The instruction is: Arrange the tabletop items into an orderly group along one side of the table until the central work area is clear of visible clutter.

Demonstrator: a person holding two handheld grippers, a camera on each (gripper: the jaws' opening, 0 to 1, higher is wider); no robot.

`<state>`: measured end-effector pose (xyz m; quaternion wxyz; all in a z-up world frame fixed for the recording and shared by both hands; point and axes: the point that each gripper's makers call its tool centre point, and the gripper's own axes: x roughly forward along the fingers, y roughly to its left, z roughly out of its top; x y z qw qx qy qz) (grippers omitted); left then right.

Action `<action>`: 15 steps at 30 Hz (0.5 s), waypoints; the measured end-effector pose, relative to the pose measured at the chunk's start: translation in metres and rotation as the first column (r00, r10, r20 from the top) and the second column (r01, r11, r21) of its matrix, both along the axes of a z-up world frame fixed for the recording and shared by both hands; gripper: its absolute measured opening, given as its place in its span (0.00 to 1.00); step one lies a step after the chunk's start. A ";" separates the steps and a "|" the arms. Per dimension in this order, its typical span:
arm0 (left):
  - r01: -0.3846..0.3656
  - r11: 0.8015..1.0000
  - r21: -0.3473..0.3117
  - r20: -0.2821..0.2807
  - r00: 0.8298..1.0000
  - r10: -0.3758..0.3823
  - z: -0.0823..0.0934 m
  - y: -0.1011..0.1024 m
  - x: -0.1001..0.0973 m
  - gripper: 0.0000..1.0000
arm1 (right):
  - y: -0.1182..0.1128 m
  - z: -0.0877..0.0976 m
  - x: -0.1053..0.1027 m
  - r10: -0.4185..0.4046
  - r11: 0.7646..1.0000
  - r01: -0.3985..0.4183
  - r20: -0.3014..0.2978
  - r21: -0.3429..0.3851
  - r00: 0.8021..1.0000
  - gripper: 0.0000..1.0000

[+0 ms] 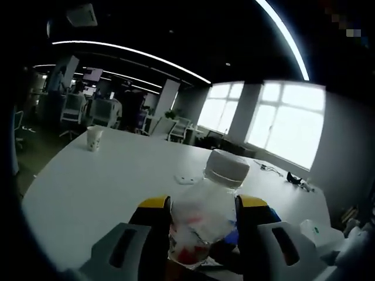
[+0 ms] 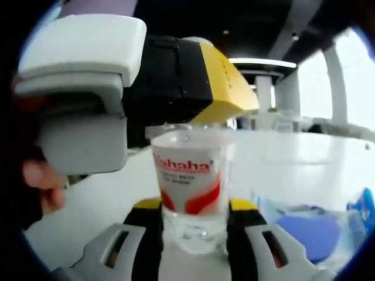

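Note:
A clear water bottle (image 1: 202, 219) with a white cap and a red-and-white label lies along my left gripper (image 1: 202, 205), cap pointing away, with the yellow-tipped jaws shut on its body. In the right gripper view the same water bottle (image 2: 190, 181) stands upright between the jaws of my right gripper (image 2: 196, 205), which press against its lower part. The left gripper (image 2: 146, 70) comes in large from the upper left and covers the bottle's top. A person's fingers (image 2: 41, 178) show at the left edge.
A paper cup (image 1: 94, 139) stands at the far left of the white table (image 1: 117, 175). A small white object (image 1: 186, 177) lies mid-table, and small dark items (image 1: 299, 180) at the far right. A white box (image 1: 316, 231) and a blue bag (image 2: 310, 234) lie near.

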<state>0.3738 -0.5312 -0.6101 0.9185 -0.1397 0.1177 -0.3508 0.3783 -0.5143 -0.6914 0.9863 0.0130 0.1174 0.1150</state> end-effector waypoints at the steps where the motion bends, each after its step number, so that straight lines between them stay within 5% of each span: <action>1: 0.000 1.000 0.000 0.002 1.000 0.000 0.001 0.000 0.000 0.43 | 0.000 0.000 0.001 -0.001 1.000 0.001 0.000 0.003 1.000 0.38; 15: 0.009 1.000 -0.019 -0.021 1.000 -0.009 -0.010 0.001 0.013 0.43 | 0.001 -0.011 0.008 -0.007 1.000 0.007 -0.027 -0.004 1.000 0.38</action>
